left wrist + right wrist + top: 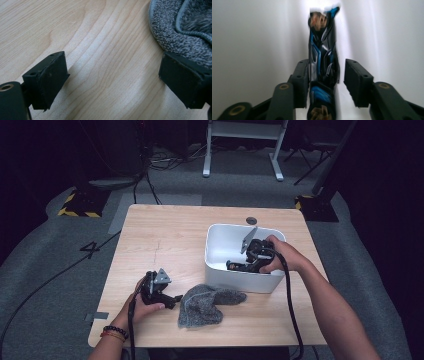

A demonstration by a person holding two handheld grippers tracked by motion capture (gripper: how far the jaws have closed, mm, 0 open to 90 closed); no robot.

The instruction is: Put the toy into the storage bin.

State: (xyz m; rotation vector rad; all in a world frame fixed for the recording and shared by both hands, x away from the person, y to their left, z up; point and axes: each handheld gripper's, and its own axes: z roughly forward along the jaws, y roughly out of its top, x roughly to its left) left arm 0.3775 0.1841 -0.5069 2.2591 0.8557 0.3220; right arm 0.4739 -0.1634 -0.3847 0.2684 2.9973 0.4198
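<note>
Pale wooden table on grey carpet, dark room; right gripper, jaws slightly apart around a blue-black packet, inside white bin; left gripper open; grey cloth at its two o'clock.

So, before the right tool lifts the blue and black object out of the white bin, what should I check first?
1. Object between the jaws: blue and black object stands between the right tool pads. Ok.
2. Firm grip: a gap shows on one side. Not ok.
3. Object type: blurred. Cannot tell.
4. Way up out of the white bin: top is open. Ok.
5. Left tool out of the way: open, low over the table, beside the grey cloth. Ok.
</note>
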